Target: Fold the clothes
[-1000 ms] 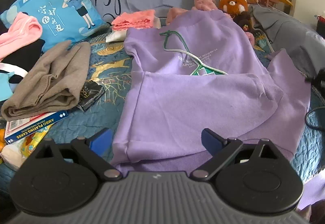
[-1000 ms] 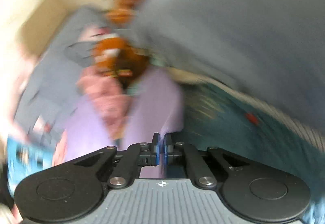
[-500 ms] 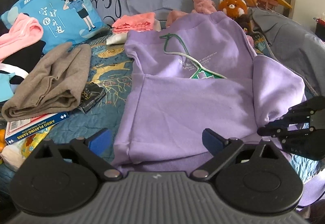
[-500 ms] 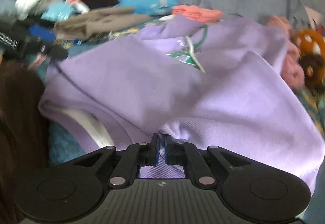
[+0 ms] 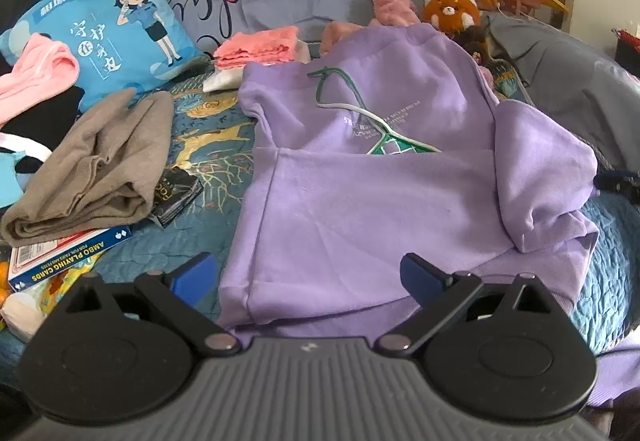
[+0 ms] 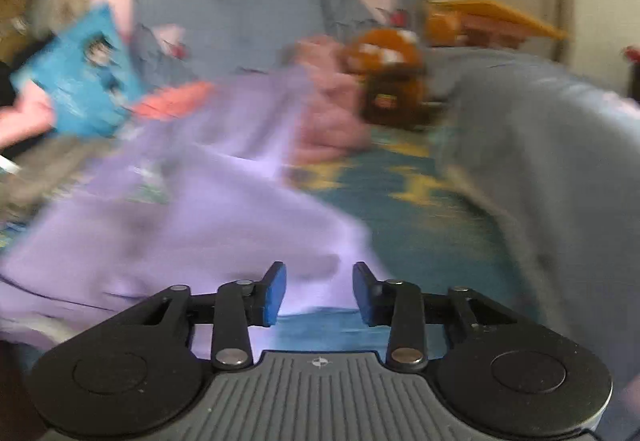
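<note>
A lilac sweatshirt [image 5: 360, 209] lies spread on the blue patterned bedspread [image 5: 208, 145], print side up. Both sleeves are folded in over its body, the right one [image 5: 536, 169] bunched at the edge. My left gripper [image 5: 308, 275] hovers open just short of the hem, with nothing between its blue pads. In the blurred right wrist view the right gripper [image 6: 318, 291] is above the sweatshirt's [image 6: 200, 225] right edge. Its jaws are opening and the cloth lies below them, not pinched. The right gripper's tip shows at the right edge of the left wrist view.
A folded taupe garment [image 5: 96, 169], a playing-card box [image 5: 68, 257] and a dark packet [image 5: 176, 193] lie left of the sweatshirt. Behind are a blue cartoon cushion [image 5: 108, 29], a coral folded cloth [image 5: 258, 47], pink clothes, a plush toy [image 5: 452, 11] and a grey quilt [image 5: 568, 81] at the right.
The right gripper carried the right sleeve over onto the sweatshirt's body, let it go as its jaws parted, and pulled back to the right. The left gripper stayed still and open.
</note>
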Motion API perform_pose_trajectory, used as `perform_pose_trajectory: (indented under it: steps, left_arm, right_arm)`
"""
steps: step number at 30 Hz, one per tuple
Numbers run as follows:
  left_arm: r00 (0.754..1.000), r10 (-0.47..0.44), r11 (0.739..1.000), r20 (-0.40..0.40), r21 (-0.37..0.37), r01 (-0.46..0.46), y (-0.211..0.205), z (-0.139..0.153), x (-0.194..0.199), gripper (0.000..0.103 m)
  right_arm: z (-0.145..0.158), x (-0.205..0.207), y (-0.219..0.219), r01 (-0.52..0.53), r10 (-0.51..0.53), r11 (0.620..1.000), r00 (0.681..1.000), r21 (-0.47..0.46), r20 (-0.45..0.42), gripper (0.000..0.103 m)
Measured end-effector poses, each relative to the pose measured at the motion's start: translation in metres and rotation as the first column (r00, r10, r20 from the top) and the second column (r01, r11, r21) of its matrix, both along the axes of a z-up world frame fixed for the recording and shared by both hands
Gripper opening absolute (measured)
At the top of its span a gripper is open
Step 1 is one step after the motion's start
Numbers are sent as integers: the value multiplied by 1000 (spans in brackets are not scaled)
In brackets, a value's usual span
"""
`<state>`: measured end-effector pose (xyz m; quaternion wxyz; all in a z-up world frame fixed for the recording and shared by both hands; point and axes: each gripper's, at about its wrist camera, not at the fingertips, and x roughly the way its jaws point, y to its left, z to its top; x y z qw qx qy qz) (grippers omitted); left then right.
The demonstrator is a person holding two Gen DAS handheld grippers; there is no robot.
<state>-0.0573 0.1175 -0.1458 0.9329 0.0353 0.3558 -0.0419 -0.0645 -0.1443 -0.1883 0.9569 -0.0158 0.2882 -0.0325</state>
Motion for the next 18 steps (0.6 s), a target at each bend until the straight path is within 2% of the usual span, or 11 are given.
perform_pose_trajectory:
  steps: [1, 5, 8, 9, 10, 11, 13, 18]
  left_arm:
    - [1000, -1, 1000, 0, 3, 1, -1, 0, 0, 100]
    - [1000, 5, 1000, -1, 7, -5, -1, -1, 0, 100]
    - [1000, 3, 1000, -2, 13, -3, -2, -1, 0, 100]
    - [1000, 3, 1000, -3, 14, -2, -2, -1, 0, 100]
    - [1000, 2, 1000, -4, 16, -2, -2, -1, 0, 100]
    - [1000, 2, 1000, -5, 17, -2, -2, -1, 0, 100]
    - [1000, 2, 1000, -7, 16, -2, -2, -2, 1, 100]
    - [1000, -12, 1000, -9, 18, 12, -3, -3, 1, 100]
  right_arm:
    - [-2, 4, -2, -43, 43, 998, 999, -44, -16, 48]
    - [-15, 24, -8, -204, 187, 962, 977, -182, -105, 50]
    - [-26, 38, -21, -220, 198, 969, 964, -111, -180, 44]
    - [-29, 43, -27, -216, 201, 975, 958, -51, -204, 26]
    - [-30, 44, -31, -199, 194, 980, 959, -1, -207, 13]
    - [-26, 42, -32, -172, 171, 985, 966, 14, -194, 8]
    - [-14, 32, -32, -137, 140, 990, 981, 32, -136, 8]
    - [39, 7, -23, -208, 209, 955, 978, 209, 21, 7]
